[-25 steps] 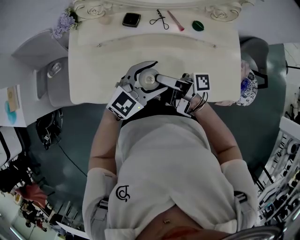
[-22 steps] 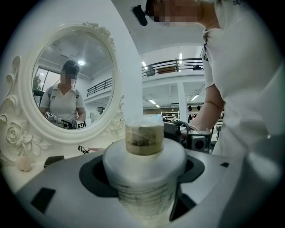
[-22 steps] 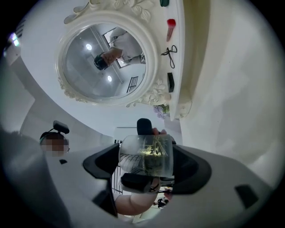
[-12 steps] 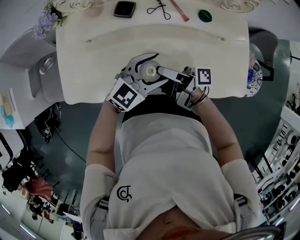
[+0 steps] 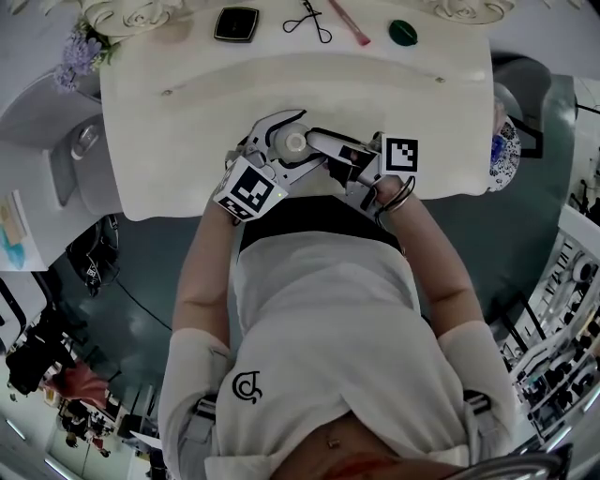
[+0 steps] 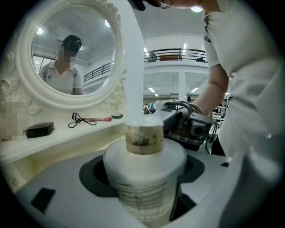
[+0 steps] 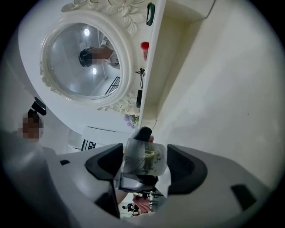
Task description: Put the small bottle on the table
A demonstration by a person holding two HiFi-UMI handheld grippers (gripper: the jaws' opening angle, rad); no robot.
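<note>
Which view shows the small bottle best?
Left gripper view: the small bottle fills the centre, body and clear neck visible. Head view shows only its top; right gripper view only its clear cap.

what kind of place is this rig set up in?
Looks like a dressing-table set staged inside a big indoor hall, probably a lab or showroom: ornate white mirror, compact and eyelash curler on the shelf, balcony railing behind.

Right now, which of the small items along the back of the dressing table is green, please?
The oval item at the right end, beside the pink stick; the compact and eyelash curler are black.
</note>
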